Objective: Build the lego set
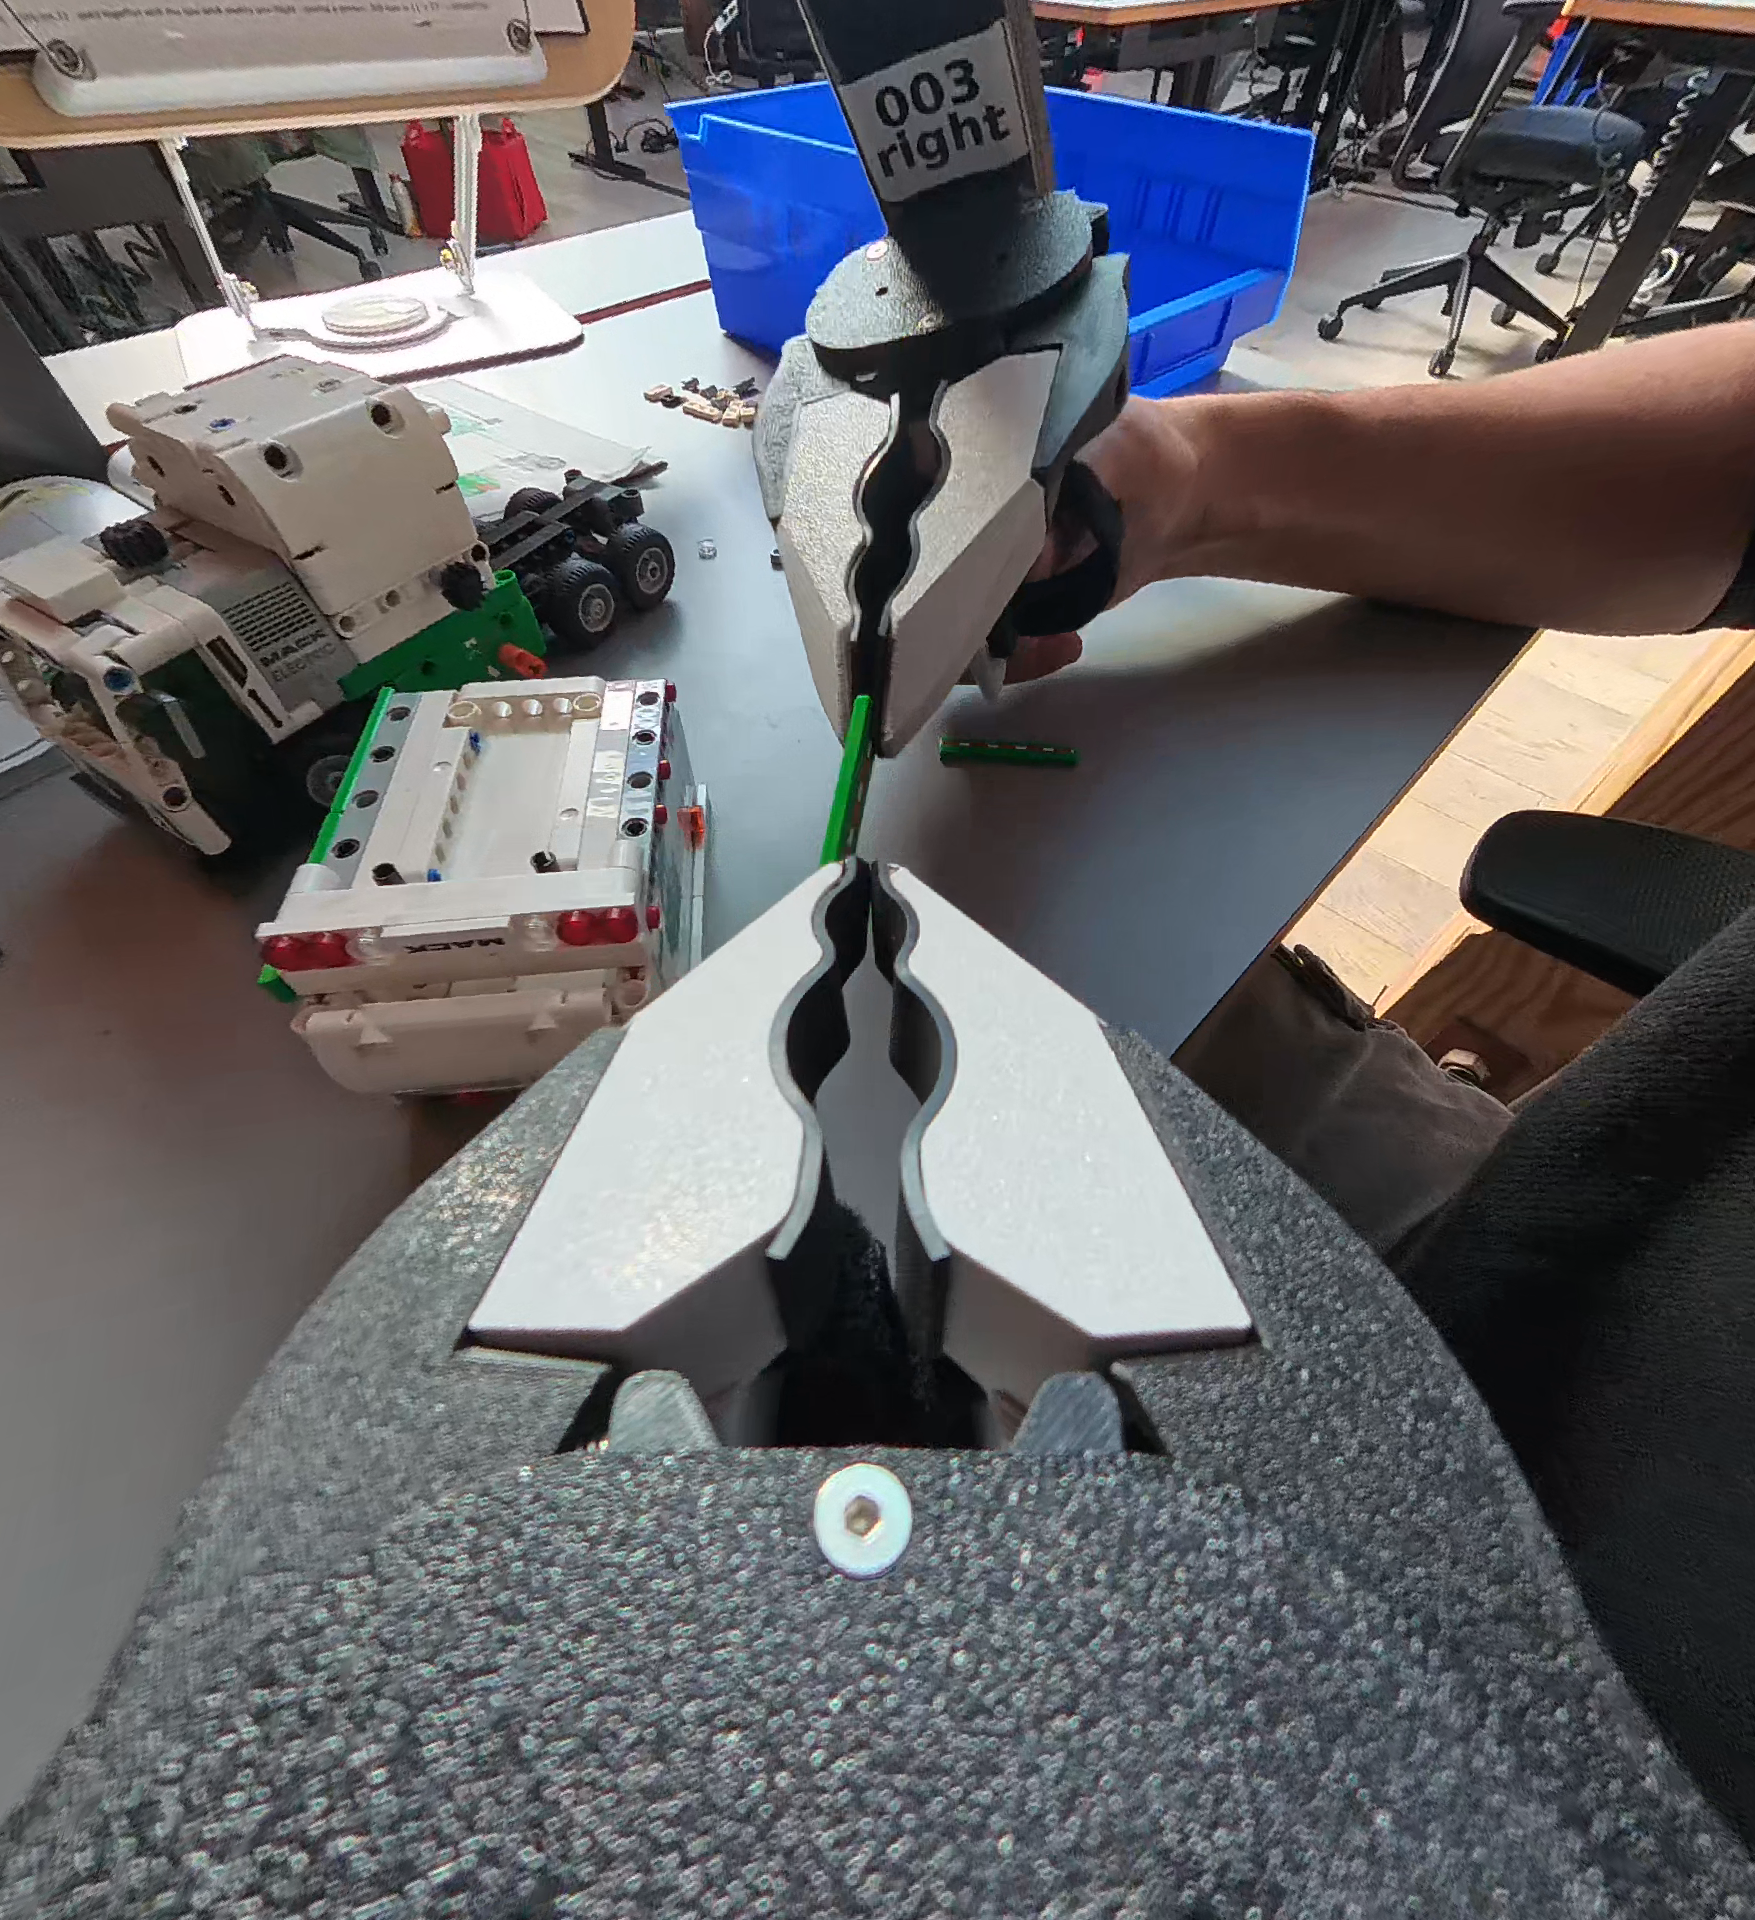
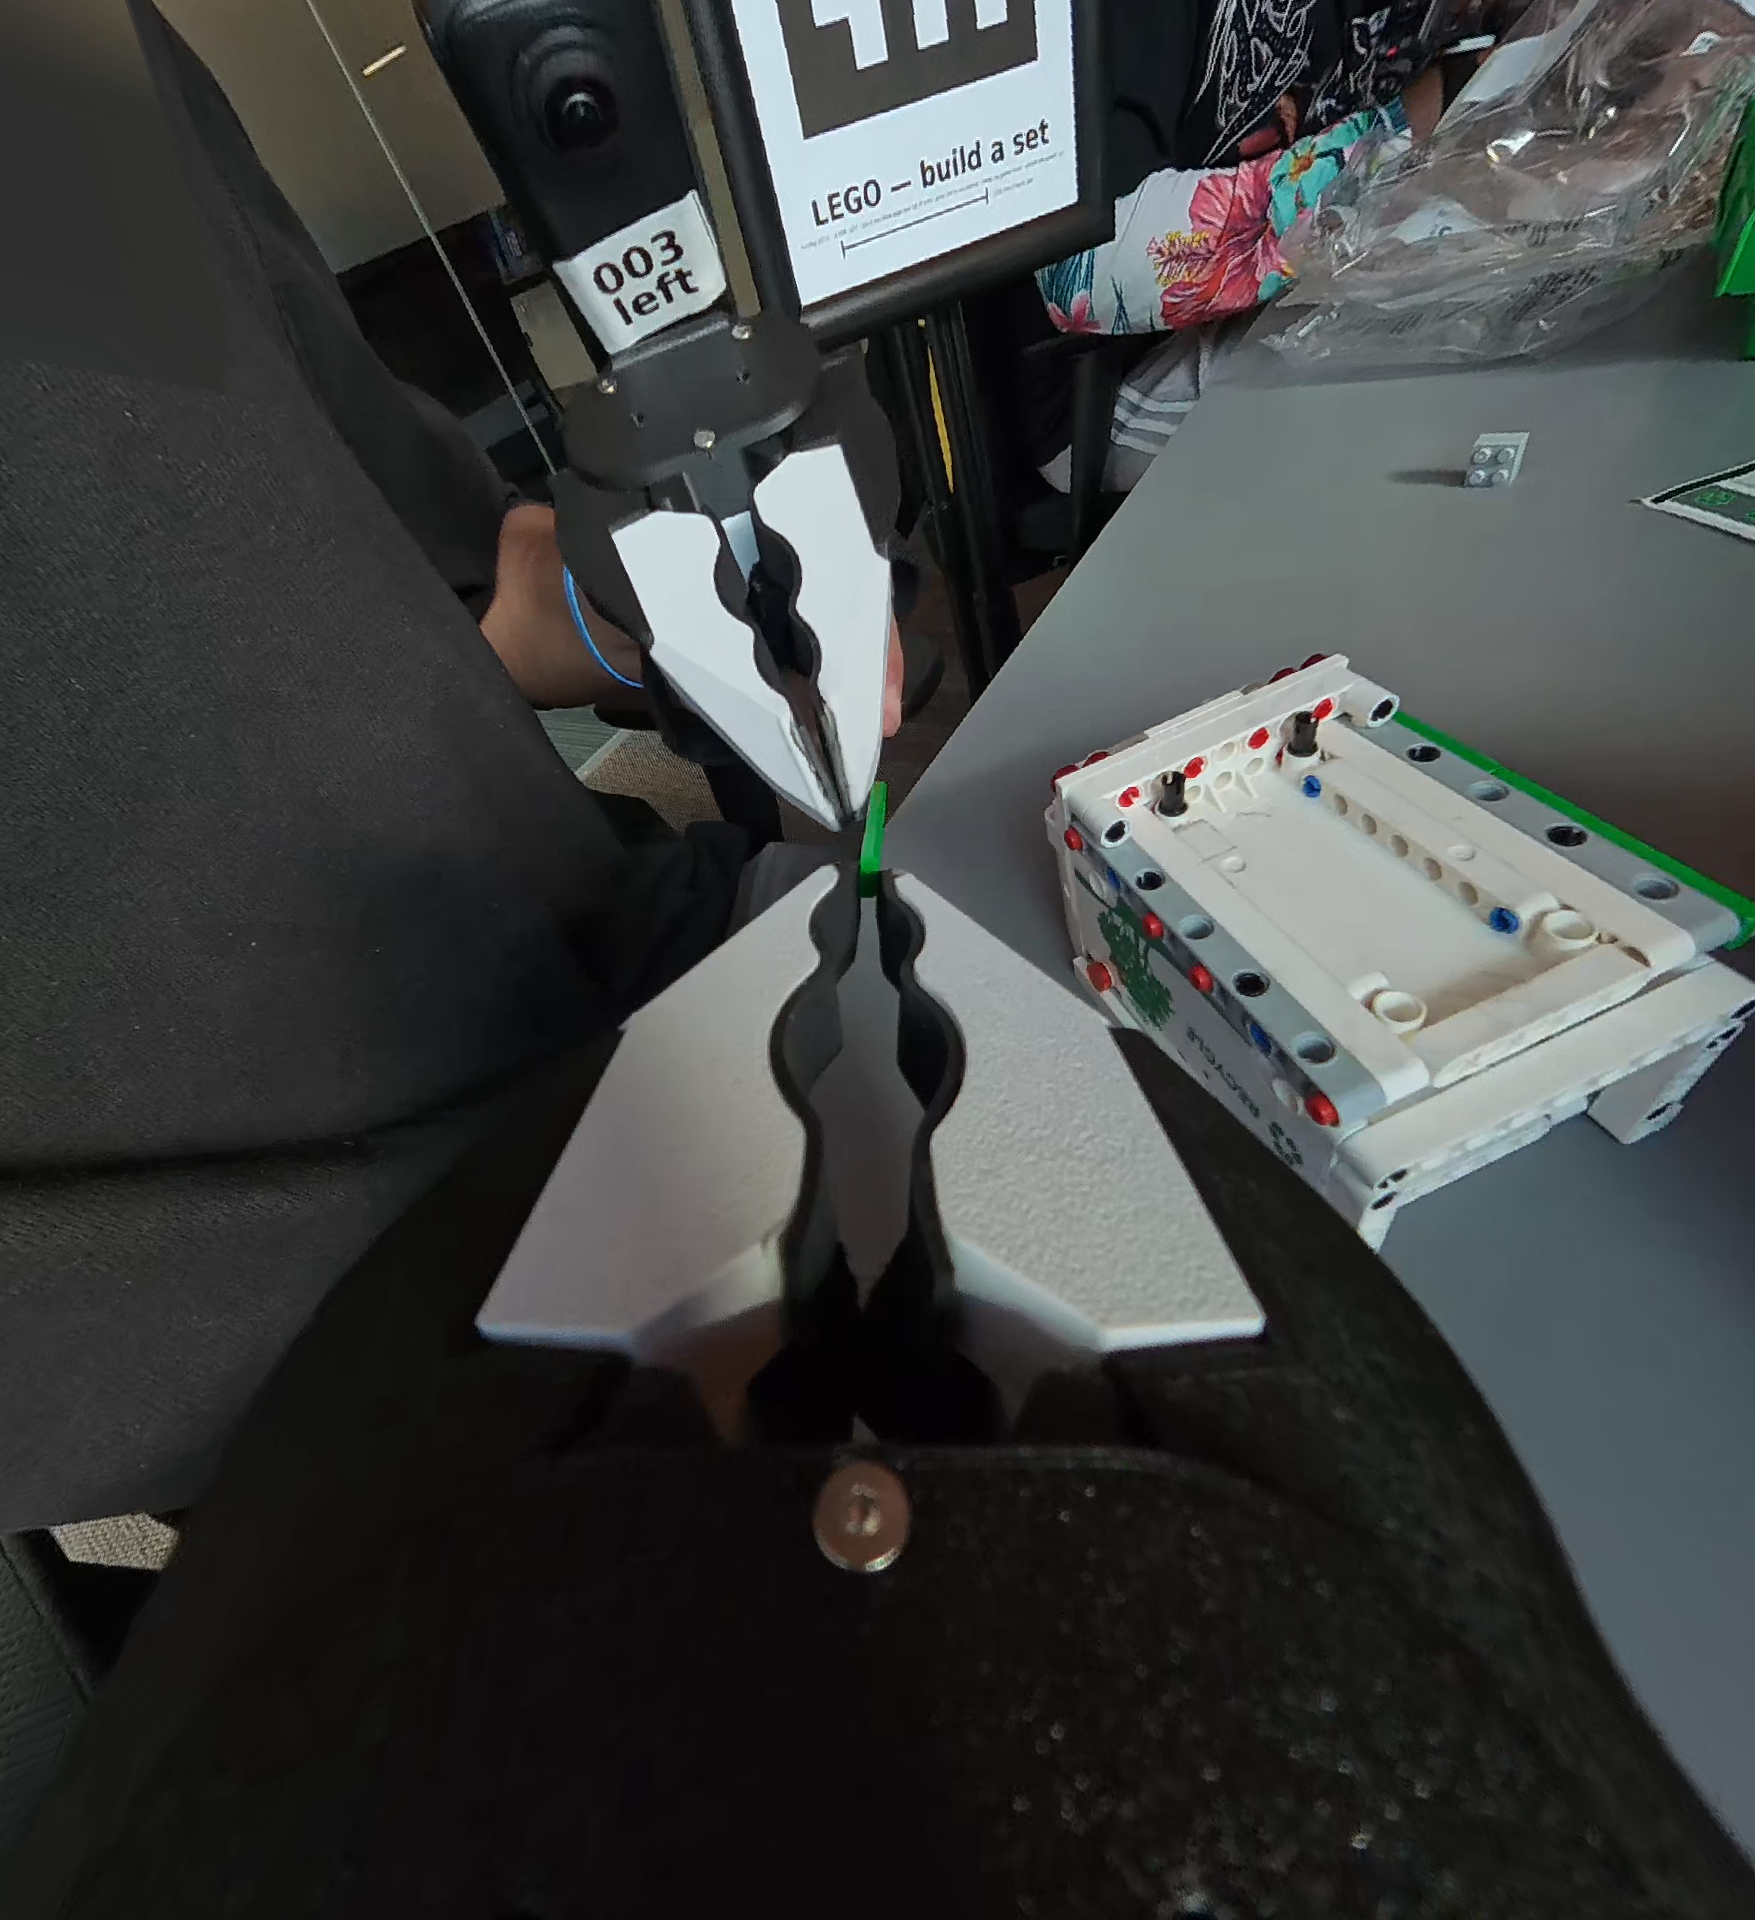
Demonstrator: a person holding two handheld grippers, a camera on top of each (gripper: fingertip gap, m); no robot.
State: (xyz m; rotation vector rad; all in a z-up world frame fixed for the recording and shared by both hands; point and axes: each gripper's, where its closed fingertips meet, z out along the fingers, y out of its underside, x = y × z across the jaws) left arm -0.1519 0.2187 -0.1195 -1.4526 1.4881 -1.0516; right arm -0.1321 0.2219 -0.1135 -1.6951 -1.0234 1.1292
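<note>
Left gripper (image 1: 868,868): pressed together on lower end of green Lego beam (image 1: 849,790), centre frame.
Right gripper (image 2: 860,881): pinching same beam's (image 2: 871,840) other end.
Writing: white stickers on both gripper bodies, printed sign (image 2: 909,135) upper centre.
Left view only: white-green truck cab (image 1: 229,592), second green beam (image 1: 1008,752), blue bin (image 1: 1195,218).
Both views: white truck box (image 1: 483,883) (image 2: 1372,935) on grey table (image 1: 1164,831).
</note>
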